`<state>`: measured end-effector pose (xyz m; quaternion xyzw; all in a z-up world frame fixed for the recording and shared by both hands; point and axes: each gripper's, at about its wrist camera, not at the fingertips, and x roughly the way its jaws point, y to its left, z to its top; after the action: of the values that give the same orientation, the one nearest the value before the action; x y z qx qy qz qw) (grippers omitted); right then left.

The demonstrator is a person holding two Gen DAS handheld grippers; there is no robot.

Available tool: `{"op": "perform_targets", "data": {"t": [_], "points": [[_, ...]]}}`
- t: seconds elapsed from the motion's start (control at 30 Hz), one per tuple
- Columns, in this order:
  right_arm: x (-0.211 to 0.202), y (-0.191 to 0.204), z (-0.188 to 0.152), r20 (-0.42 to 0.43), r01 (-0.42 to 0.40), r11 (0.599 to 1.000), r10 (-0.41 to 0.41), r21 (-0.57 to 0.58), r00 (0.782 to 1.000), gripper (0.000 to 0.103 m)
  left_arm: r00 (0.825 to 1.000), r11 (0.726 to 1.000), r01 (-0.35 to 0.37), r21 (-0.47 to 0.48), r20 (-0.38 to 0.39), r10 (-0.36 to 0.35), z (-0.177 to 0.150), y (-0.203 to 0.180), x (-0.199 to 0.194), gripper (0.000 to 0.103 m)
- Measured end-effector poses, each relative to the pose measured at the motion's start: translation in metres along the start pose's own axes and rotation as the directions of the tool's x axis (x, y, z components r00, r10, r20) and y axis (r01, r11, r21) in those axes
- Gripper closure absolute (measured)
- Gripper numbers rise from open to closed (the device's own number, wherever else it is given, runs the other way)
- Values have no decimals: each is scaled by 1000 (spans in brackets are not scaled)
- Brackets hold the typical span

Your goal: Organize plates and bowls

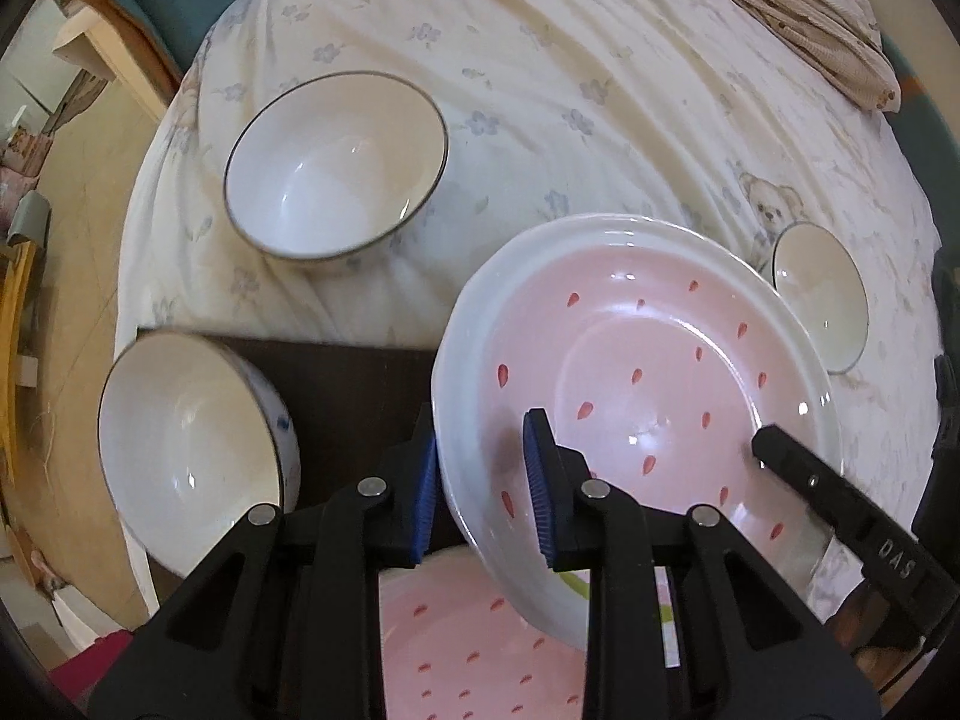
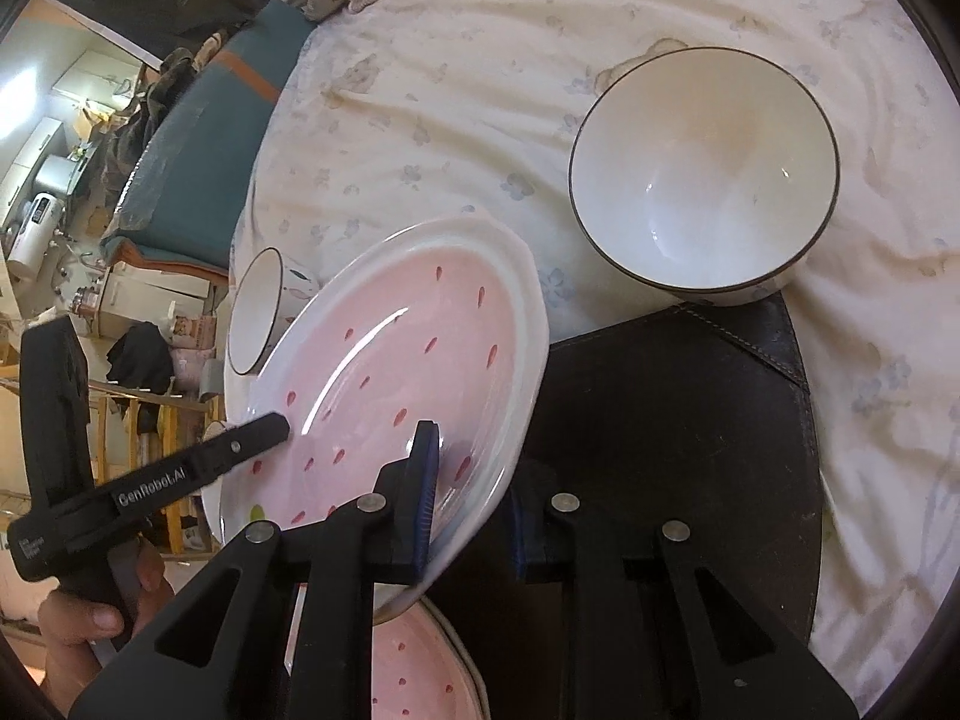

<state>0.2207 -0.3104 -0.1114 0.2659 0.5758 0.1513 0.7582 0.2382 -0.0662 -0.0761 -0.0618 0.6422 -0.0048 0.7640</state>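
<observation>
The bed (image 1: 600,90), under a flowered cream quilt, carried a dark mat (image 2: 660,420) and three white bowls. Both my left gripper (image 1: 483,492) and right gripper (image 2: 471,507) were clenched on opposite rims of the pink strawberry plate (image 1: 648,360), tilted just above a matching plate (image 1: 480,660) on the mat. I judged this the stacking step: next, level it, lower, and release.

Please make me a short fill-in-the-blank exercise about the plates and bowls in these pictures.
1. Both grippers, left and right, clamp the rim of one ____ plate.
2. A second plate lies ____ the held one.
3. The white bowls have ____ rims.

Missing words: pink; below; dark
</observation>
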Motion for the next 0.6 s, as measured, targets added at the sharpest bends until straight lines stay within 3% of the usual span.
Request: {"op": "perform_targets", "data": {"t": [0.37, 0.6], "points": [[-21, 8, -19, 8, -4, 1000, 4, -30, 1000, 81, 999, 999, 34, -11, -2, -34, -41, 6, -23, 80], [-37, 23, -39, -3, 5, 994, -5, -113, 1000, 81, 998, 998, 55, -25, 9, -54, -72, 15, -41, 80]]}}
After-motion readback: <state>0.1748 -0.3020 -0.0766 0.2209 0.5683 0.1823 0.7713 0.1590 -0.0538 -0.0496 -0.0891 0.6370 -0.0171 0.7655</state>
